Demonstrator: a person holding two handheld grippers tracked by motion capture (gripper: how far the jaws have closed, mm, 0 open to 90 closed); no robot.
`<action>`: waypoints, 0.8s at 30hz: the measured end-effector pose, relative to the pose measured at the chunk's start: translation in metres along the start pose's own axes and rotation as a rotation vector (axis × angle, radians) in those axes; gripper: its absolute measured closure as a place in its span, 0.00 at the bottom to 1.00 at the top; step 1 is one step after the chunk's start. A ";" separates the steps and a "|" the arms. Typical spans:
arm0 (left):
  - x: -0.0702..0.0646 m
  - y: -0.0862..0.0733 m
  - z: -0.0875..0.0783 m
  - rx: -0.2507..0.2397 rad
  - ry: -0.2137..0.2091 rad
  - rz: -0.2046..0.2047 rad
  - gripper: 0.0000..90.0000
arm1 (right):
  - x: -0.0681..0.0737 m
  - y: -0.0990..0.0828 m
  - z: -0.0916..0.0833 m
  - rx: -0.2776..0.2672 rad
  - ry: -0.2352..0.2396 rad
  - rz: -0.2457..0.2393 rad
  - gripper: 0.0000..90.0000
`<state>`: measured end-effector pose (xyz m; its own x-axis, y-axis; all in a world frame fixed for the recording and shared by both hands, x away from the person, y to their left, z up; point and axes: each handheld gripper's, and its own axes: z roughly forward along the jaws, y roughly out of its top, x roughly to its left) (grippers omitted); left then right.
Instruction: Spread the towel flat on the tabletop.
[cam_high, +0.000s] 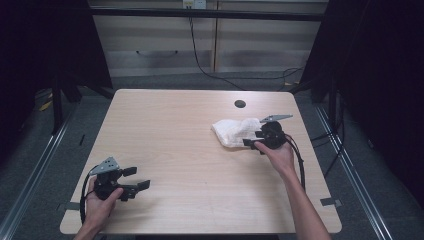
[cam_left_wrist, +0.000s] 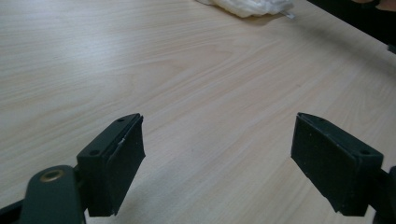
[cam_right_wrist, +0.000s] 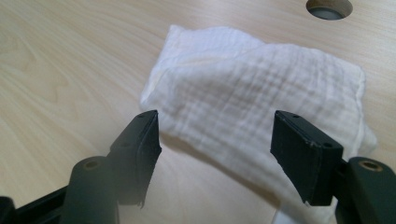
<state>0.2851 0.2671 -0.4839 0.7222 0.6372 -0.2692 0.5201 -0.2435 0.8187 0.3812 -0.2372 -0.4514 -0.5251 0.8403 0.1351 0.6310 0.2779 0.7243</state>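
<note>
left gripper (cam_high: 136, 178): near table's (cam_high: 175, 150) front-left corner, jaws wide apart, empty | right gripper (cam_high: 254, 139): jaws spread, empty, at white cloth | white cloth (cam_high: 234, 131): folded, toward right edge, near grommet hole (cam_high: 240, 104)

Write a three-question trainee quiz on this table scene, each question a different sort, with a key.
1. True or false: the right gripper has its fingers shut on the white cloth.
2. Which gripper is nearer the cloth? A) left B) right
3. Fill in: beyond the cloth, the table has a round ____.

Key: 1 false, the fingers are open just before it. 2 B; the left gripper hangs open over bare wood. 3 hole.
</note>
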 end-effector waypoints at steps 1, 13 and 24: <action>0.000 0.000 0.001 0.007 0.018 0.000 0.19 | -0.004 0.004 0.003 0.004 -0.001 0.007 0.36; 0.000 -0.001 0.002 0.013 0.015 0.010 0.20 | -0.024 0.036 0.038 0.068 0.000 0.010 0.31; -0.002 -0.004 -0.003 0.001 0.036 0.013 0.21 | -0.026 0.021 0.072 0.137 -0.040 0.011 0.59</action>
<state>0.2805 0.2684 -0.4850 0.7117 0.6601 -0.2402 0.5113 -0.2524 0.8215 0.4490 -0.2193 -0.4883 -0.4963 0.8608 0.1129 0.7099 0.3276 0.6234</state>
